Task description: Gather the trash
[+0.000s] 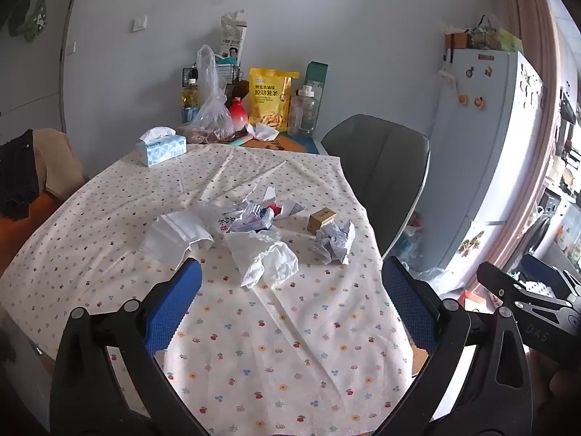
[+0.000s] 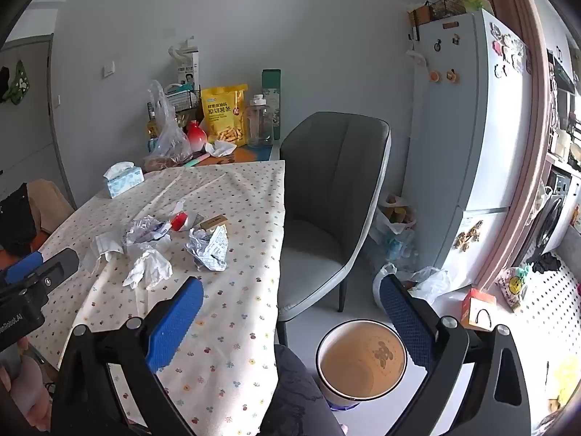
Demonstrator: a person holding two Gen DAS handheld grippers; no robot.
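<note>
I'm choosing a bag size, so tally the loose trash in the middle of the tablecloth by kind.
White tissues: 2
Crumpled printed papers: 2
Small brown box: 1
Red-and-white piece: 1
Total: 6 that can be told apart; overlapping scraps may hide more.

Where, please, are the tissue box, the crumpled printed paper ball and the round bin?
tissue box (image 1: 161, 150): left wrist view, front face.
crumpled printed paper ball (image 1: 334, 242): left wrist view, middle.
round bin (image 2: 326, 381): right wrist view, near rim.

Bare tablecloth (image 1: 276, 345) lies open up to the scattered trash (image 1: 254, 232); chair (image 2: 326, 196) flanks right.
</note>
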